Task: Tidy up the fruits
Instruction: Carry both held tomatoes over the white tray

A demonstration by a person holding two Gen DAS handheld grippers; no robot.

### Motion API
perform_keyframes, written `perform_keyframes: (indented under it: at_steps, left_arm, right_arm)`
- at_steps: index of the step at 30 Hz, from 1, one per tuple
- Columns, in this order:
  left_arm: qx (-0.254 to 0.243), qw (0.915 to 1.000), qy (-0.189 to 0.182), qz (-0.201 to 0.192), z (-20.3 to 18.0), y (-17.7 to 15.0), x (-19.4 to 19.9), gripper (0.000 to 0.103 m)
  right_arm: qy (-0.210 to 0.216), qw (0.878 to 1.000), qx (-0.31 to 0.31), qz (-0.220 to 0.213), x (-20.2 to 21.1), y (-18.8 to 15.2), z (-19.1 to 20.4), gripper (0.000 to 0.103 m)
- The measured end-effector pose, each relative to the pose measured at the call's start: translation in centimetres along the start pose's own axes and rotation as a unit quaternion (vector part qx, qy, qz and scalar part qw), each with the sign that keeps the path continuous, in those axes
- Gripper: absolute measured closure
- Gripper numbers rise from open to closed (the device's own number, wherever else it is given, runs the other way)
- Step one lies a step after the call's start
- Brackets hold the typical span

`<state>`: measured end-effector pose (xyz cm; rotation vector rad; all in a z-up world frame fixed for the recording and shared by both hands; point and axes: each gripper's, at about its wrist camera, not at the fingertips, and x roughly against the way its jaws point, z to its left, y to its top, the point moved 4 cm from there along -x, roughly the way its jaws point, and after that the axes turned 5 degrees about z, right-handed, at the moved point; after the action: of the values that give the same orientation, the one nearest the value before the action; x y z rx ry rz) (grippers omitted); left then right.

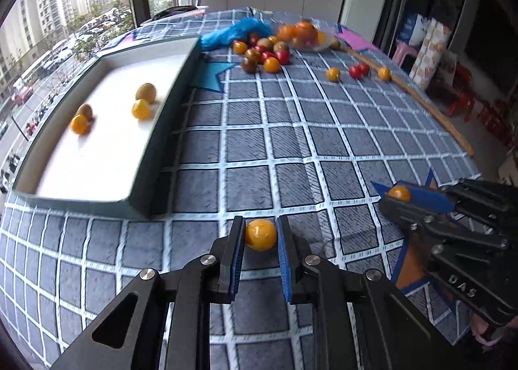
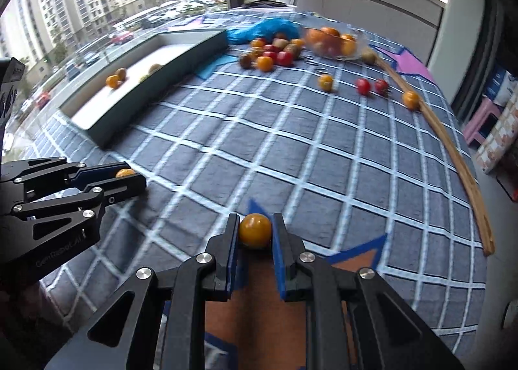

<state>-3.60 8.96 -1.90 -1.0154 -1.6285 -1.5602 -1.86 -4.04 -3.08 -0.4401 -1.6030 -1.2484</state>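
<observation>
Fingers of the left gripper (image 1: 261, 235) are closed on 1 yellow cherry tomato (image 1: 260, 235), which is pinched between the 2 blue pads at the bottom centre of the left wrist frame. The tomato is round, so no long axis or pointing direction can be made out. In the right wrist frame the same is seen: the right gripper (image 2: 255, 230) is clamped on a second yellow tomato (image 2: 255, 230) at the bottom centre, also round. Each gripper is visible from the other camera, the right one at the lower right of the left wrist frame and the left one at the lower left of the right wrist frame, each with an orange-yellow fruit between its fingers.

A white tray (image 1: 106, 172) with a grey-green wall is seen at the left of the left wrist frame, its long axis running from the lower left toward the upper centre. 4 small fruits (image 1: 142, 109) lie inside it, 2 yellow and 2 brownish. At the upper centre, a heap of loose tomatoes (image 1: 264, 54) in red, yellow and brown is spread on the checked tablecloth (image 1: 275, 130), beside a blue bag (image 1: 241, 31) and a blurred clear bowl (image 2: 336, 41) of orange fruit. 4 stray tomatoes (image 1: 356, 71) lie at the upper right, near a wooden strip (image 2: 453, 149).
</observation>
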Motion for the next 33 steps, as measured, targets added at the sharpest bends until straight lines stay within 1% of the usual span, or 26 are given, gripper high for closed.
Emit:
perform_keyframes:
  at_steps: [7,13,21,29,33]
  left_arm:
    - [0.026,0.9993,0.006,-0.027,1.9,0.3,1.9,0.082]
    - [0.047,0.9981,0.007,-0.040,3.7,0.9,2.7,0.082]
    - [0.066,0.9960,0.016,-0.057,5.6,1.6,3.7,0.082]
    - [0.098,0.9918,0.035,-0.074,9.4,2.9,4.6,0.082]
    - [0.117,0.9898,0.042,-0.070,11.8,3.9,4.4,0.082]
  right_arm:
    - [0.023,0.999,0.039,-0.016,0.3,1.9,3.1,0.082]
    - [0.040,0.996,0.072,-0.028,0.4,3.6,6.0,0.082]
    - [0.065,0.993,0.091,-0.033,0.7,5.2,8.7,0.083]
    - [0.071,0.990,0.113,-0.037,0.2,7.9,10.8,0.082]
    - [0.082,0.990,0.113,-0.029,-0.8,10.1,11.8,0.082]
